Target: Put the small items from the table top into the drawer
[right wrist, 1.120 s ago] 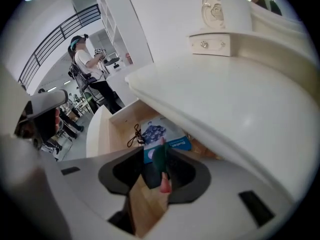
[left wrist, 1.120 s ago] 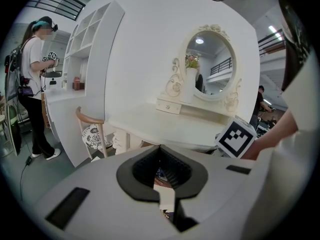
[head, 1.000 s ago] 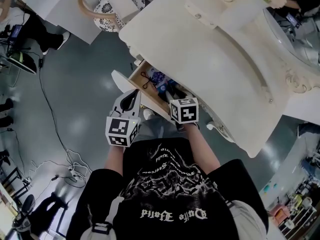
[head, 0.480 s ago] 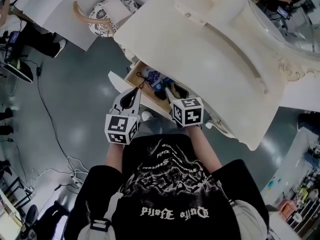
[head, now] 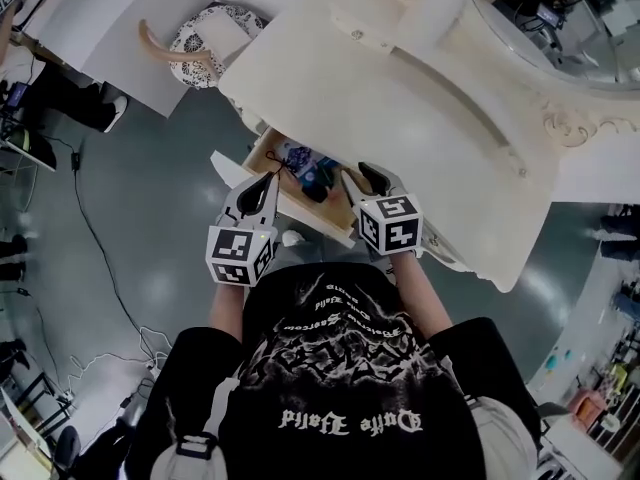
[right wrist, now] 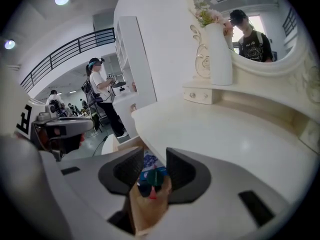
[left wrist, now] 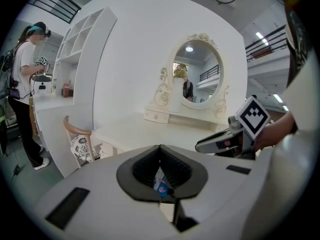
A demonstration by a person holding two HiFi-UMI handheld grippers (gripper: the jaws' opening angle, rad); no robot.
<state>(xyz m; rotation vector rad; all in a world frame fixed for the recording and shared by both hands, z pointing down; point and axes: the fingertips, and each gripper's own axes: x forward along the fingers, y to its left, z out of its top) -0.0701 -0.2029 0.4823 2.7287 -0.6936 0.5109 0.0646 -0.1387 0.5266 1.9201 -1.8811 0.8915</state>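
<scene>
The white dressing table's drawer (head: 306, 211) stands pulled out, with a blue packet (head: 300, 157) and dark small items (head: 318, 188) inside. My left gripper (head: 270, 182) hovers at the drawer's left front corner, jaws shut tip to tip with nothing seen between them; the blue packet (left wrist: 162, 185) shows through the hollow behind the tips. My right gripper (head: 364, 177) is over the drawer's right part, open and empty. Between its pads I see the blue packet (right wrist: 148, 160), a green round item (right wrist: 150, 176) and the wooden drawer wall (right wrist: 145, 209). The table top (head: 430, 98) shows bare.
A chair with a patterned seat (head: 205, 36) stands left of the table. At the table's back are an oval mirror (left wrist: 197, 79), a tall white vase (right wrist: 217, 49) and a small drawer box (right wrist: 202, 95). Cables (head: 150, 340) lie on the grey floor. A person (right wrist: 102, 91) stands by white shelves.
My right gripper has drawn back out of the drawer and shifted a little right, so its fingers now show. The left gripper stays at the drawer's front corner.
</scene>
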